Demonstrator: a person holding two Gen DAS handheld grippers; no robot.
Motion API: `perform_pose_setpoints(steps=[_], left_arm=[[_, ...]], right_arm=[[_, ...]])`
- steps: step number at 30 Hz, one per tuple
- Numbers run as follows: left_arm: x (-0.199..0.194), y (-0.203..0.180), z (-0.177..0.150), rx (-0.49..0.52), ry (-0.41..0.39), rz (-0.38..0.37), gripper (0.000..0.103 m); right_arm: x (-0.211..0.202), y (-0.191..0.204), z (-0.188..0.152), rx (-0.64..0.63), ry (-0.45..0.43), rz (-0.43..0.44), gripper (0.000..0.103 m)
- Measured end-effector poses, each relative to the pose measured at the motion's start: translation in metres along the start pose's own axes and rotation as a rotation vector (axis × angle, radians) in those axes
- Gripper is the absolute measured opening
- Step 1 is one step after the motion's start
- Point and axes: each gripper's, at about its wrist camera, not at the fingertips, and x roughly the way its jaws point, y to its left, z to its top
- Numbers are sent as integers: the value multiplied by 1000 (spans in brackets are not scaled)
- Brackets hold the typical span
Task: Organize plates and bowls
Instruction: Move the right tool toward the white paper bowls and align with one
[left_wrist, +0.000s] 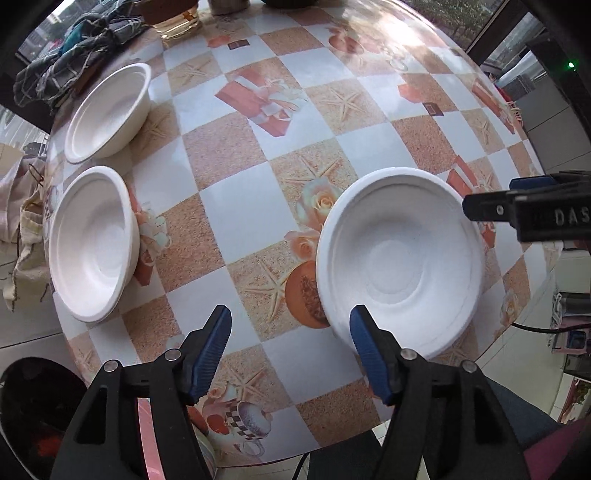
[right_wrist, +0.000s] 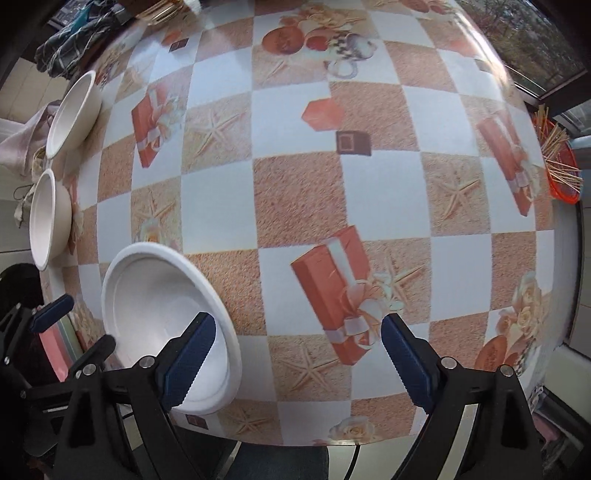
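Observation:
Three white paper bowls stand on the checkered table. The near bowl (left_wrist: 400, 258) (right_wrist: 166, 321) sits by the table's front edge. My left gripper (left_wrist: 290, 325) is open and empty, its right finger over that bowl's near rim. A second bowl (left_wrist: 94, 243) (right_wrist: 48, 218) and a third bowl (left_wrist: 110, 110) (right_wrist: 74, 110) stand along the left edge. My right gripper (right_wrist: 299, 332) is open and empty above bare tablecloth, its left finger over the near bowl's right side. It also shows in the left wrist view (left_wrist: 491, 199) at right.
A crumpled plaid cloth (left_wrist: 74, 55) (right_wrist: 70, 40) and a glass (left_wrist: 177, 18) are at the far left. An orange basket of sticks (right_wrist: 561, 173) stands at the table's right edge. The table edge (right_wrist: 295, 443) runs close below the grippers.

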Motion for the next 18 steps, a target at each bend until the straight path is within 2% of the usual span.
perform_pose_setpoints(steps=[6, 9, 10, 13, 18], left_arm=[[-25, 22, 7, 0, -50, -65, 75], [-36, 15, 18, -4, -83, -79, 75], [-40, 19, 17, -10, -91, -76, 76], [-44, 38, 21, -63, -107, -59, 76], [-44, 90, 25, -215, -124, 9, 76]], right_arm=[[-17, -2, 14, 6, -25, -15, 92], [-26, 12, 27, -22, -32, -16, 92], [-19, 35, 34, -32, -32, -17, 92], [-24, 68, 54, -65, -34, -14, 92], [-17, 119, 70, -135, -29, -5, 92]])
